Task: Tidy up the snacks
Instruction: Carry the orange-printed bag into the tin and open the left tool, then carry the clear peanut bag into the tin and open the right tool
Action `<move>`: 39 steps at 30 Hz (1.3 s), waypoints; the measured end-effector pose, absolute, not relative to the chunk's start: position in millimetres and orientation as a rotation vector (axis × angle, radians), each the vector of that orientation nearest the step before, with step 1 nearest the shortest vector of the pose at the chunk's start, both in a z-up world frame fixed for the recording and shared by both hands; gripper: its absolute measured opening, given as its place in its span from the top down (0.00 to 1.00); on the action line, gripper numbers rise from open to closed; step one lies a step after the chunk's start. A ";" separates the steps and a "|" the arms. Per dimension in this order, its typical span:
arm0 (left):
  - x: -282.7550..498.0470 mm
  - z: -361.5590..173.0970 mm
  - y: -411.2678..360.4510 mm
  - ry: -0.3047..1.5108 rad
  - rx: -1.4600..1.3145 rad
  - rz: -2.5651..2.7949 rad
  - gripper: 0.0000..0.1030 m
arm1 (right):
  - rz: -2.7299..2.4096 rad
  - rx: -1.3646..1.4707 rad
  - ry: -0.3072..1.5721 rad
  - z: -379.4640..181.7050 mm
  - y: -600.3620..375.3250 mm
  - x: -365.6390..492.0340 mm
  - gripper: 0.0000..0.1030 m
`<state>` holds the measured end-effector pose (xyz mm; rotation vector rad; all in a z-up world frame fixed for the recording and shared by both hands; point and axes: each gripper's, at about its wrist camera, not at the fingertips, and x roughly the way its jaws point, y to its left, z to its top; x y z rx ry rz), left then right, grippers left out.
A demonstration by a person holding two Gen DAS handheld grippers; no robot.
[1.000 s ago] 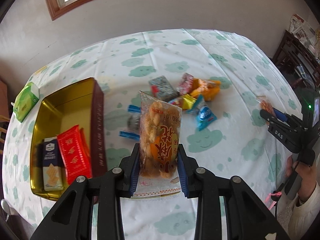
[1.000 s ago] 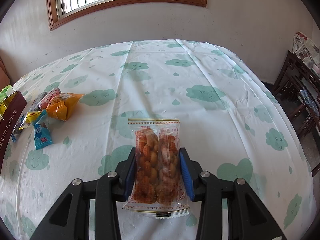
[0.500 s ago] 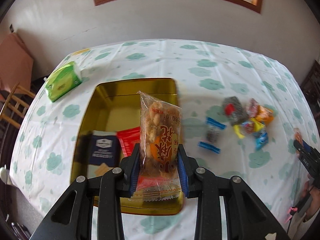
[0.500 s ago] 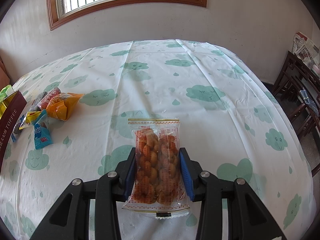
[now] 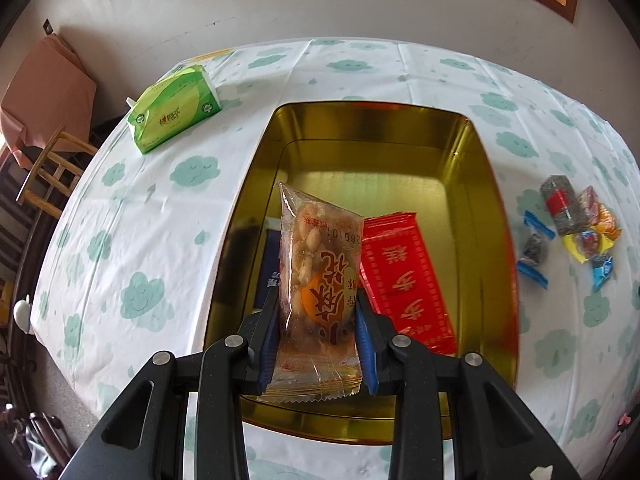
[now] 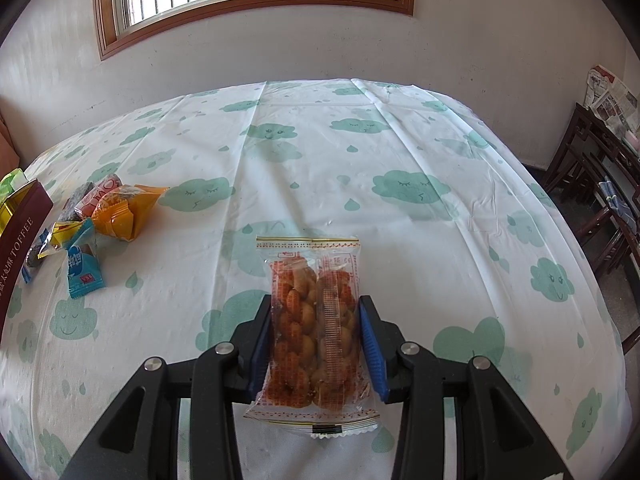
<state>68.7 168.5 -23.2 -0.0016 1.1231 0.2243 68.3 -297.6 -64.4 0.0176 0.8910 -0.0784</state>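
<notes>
Your left gripper (image 5: 316,344) pinched the peanut snack packet (image 5: 320,280) above the gold tin (image 5: 496,208). Your right gripper (image 6: 318,354) pinched the orange snack packet (image 6: 314,328) over the surface (image 6: 320,160).

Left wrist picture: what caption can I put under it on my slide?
Left gripper holds a clear peanut snack packet over the open gold tin box, beside a red wrapper.

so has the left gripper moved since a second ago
Yes. The left gripper, shut on the peanut snack pack, has swung from beside the gold tin to directly above it, near the red packet.
</notes>
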 end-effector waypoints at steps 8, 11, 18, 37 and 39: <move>68.6 -35.4 177.7 1.146 0.012 0.229 0.71 | -0.079 0.016 0.891 -64.5 -297.6 68.3 0.60; 67.7 -39.9 181.4 1.156 0.008 0.233 0.71 | -0.080 0.015 0.891 -64.5 -297.4 68.3 0.60; 66.2 -43.2 187.6 1.162 0.006 0.243 0.66 | -0.080 0.015 0.891 -64.6 -296.9 68.3 0.60; 52.6 -15.4 180.6 1.093 0.016 0.238 0.42 | -0.082 0.012 0.891 -64.6 -296.2 68.3 0.60; 49.9 -11.9 179.3 1.085 0.010 0.237 0.41 | -0.082 0.012 0.891 -64.6 -296.1 68.3 0.60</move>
